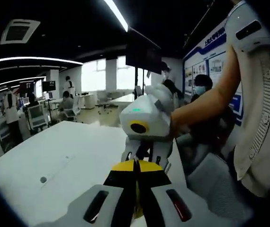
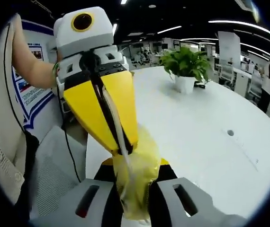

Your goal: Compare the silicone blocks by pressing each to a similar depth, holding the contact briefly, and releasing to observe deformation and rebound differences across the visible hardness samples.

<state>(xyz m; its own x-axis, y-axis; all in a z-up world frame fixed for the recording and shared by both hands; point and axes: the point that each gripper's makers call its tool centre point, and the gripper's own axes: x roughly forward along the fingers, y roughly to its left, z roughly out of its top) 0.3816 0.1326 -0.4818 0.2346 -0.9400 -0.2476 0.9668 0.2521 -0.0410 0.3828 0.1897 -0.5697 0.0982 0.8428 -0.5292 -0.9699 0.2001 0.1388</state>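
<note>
White table [image 2: 211, 137] ran wide and mostly bare under both views; a potted plant [image 2: 186, 66] stood toward its far edge in the right gripper view, and a small dark hole [image 2: 230, 133] showed in the top. Open office lay beyond, with seated people and a hanging monitor [image 1: 143, 51].

Person stood at the near edge of the table, pale knit top [image 1: 260, 118], bare forearms reaching in.

Both tools were held up off the table, nose to nose. Left hand-held gripper [image 2: 118, 142] had its yellow jaws clenched on a translucent yellowish silicone piece [image 2: 137, 179]. Right hand-held gripper [image 2: 137, 189] gripped the same piece from the opposite end, its jaws pinched against it.

The silicone piece hung between the two, above the near edge, not resting on anything. It looked thin, limp and crumpled, more sheet or pouch than block; exact shape unclear.

Judgement: light, very soft, likely to stretch and slip. Best held by a broad fold near the edge, gently, not by a corner. No other hardness samples could be made out.
</note>
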